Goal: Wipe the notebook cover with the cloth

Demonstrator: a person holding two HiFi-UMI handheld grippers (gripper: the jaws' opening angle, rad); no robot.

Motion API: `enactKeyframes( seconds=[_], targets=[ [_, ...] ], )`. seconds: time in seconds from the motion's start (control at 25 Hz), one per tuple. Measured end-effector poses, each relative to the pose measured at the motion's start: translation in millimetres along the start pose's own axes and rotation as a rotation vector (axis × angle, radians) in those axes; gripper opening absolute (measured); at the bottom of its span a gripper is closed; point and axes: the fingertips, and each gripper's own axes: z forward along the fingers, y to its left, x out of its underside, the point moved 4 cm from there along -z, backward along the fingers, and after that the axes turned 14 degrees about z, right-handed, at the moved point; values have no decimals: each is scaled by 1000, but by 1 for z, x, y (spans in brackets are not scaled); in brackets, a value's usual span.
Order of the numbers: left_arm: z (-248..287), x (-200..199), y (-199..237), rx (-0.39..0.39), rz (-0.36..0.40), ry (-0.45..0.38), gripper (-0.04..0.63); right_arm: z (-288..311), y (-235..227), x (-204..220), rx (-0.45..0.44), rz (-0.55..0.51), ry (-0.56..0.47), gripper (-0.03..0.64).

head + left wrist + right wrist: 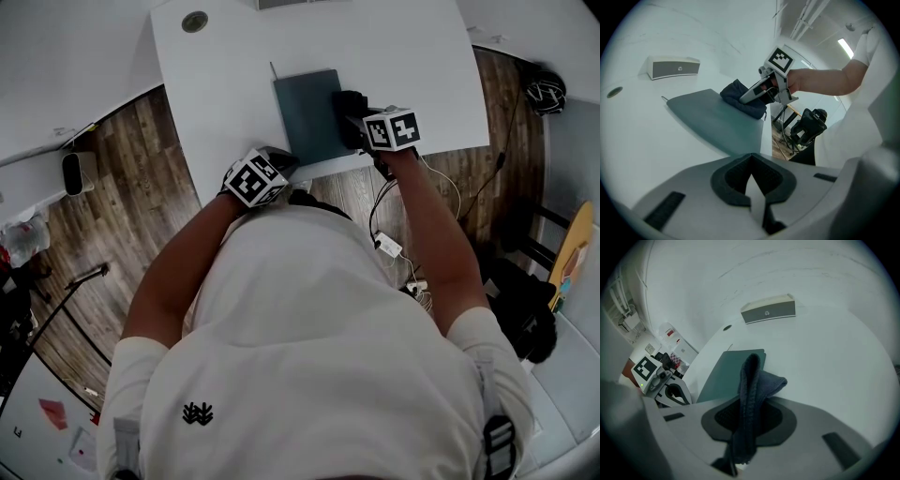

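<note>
well, your right gripper is clenched on the cloth, with a dark fold of it standing up between the jaws. your left gripper has its jaws pressed together with nothing in them. in the head view it sits just below and left of the notebook, at the near edge of the table. the notebook lies flat and closed at the top centre of that view, its lower edge close to the table edge. the cloth rests on its right side and seems to touch the cover.

the cloth looks soft, knitted and light, so it'll likely bunch as you drag it. a grip on one gathered end, as you have now, lets the loose part trail over the cover. the notebook looks thin, light and smooth, so i'd expect it to slide under a sideways stroke. pinning its lower left corner with the left gripper would likely hold it.

a white box sits at the upper centre of the right gripper view, well apart from the notebook. a round cap sits at the table's upper left. neither stands in the way. the table edge is the risk: a pull toward you could drag the notebook off.
</note>
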Motion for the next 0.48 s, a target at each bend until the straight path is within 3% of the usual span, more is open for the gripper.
enactKeyframes(
  seconds=[0.16, 0.48],
  targets=[
    [1, 0, 2, 1, -1, 1, 5, -1, 13, -5, -8, -15, -8, 63],
    [4, -2, 2, 13, -4, 4, 5, 27, 82, -14, -125, -106, 36, 63]
  ],
)
